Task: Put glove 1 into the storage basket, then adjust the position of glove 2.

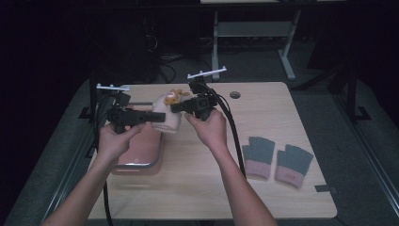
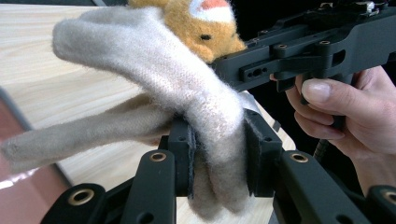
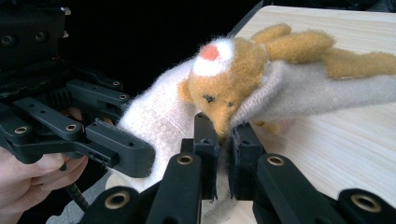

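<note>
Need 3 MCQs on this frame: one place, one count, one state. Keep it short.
1. Where do the grey knitted fingerless gloves with pink cuffs lie?
A. on the wooden table's right part
B. in the pink tray
C. on the floor

2. How many such grey gloves lie there?
A. one
B. two
C. four

3. What is the state of the left tool?
A. wide open over bare wood
B. shut on the cream fuzzy mitten with an orange plush animal head
C. shut on a cable

Key:
1 A: the high view shows them side by side, right of the right forearm.
2 B: a pair, side by side.
3 B: the left gripper view shows cream fabric pinched between its pads, and the right tool grips the same mitten below the animal head.
</note>
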